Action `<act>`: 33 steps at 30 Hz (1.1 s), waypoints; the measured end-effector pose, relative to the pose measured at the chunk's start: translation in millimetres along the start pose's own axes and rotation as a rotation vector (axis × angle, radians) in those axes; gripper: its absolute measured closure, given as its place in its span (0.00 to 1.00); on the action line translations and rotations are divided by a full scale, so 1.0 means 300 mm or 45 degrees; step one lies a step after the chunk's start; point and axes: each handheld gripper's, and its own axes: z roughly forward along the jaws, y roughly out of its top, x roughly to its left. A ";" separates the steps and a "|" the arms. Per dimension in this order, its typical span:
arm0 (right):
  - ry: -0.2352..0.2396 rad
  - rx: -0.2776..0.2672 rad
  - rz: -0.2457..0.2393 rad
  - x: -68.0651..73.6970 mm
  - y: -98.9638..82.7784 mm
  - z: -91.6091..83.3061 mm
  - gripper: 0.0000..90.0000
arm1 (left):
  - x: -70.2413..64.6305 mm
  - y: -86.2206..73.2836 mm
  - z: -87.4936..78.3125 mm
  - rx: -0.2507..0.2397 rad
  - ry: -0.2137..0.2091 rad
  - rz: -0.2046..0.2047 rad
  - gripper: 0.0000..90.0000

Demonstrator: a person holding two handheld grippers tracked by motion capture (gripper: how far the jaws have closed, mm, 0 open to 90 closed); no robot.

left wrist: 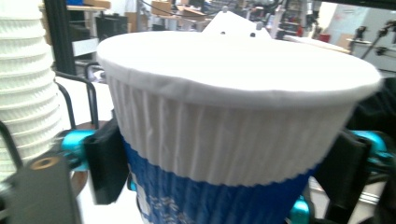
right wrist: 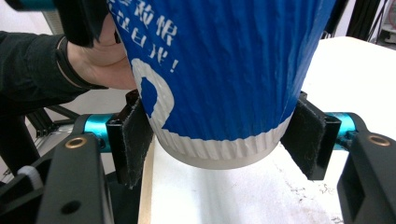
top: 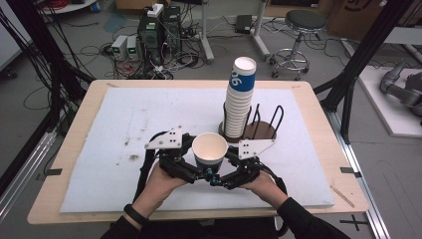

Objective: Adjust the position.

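Note:
A blue and white paper cup [top: 210, 149] hangs upright above the white mat's front middle, between both grippers. My right gripper [top: 222, 175] is shut on it: in the right gripper view its pads [right wrist: 135, 140] press on the cup's white base [right wrist: 219, 149], right gripper [right wrist: 219, 140]. My left gripper [top: 199, 170] comes in from the left. In the left gripper view its jaws flank the blue band of the cup [left wrist: 224, 140], left gripper [left wrist: 219, 172], with the pads [left wrist: 109, 163] right beside the wall and not squeezing it, so it is open.
A tall stack of paper cups [top: 239, 99] stands in a dark wire rack [top: 261, 130] just behind the held cup, and rises at the left of the left gripper view [left wrist: 23, 84]. The white mat [top: 124, 129] covers the wooden table [top: 74, 129]. A stool [top: 303, 22] and cables lie beyond.

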 end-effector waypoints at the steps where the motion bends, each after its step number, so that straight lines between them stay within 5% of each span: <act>1: 0.003 0.002 -0.003 0.000 0.000 0.000 0.35 | 0.002 -0.001 -0.003 -0.005 -0.003 -0.006 0.23; 10: -0.008 -0.052 0.006 0.010 0.009 -0.002 0.25 | 0.008 -0.013 0.000 -0.011 -0.025 -0.009 0.26; 19: 0.016 -0.118 0.041 0.009 0.015 -0.005 0.31 | 0.004 -0.016 0.009 -0.008 -0.035 -0.012 0.27; 33: 0.040 -0.106 0.040 0.007 0.011 0.002 0.32 | 0.000 0.012 -0.004 -0.083 -0.036 -0.042 0.19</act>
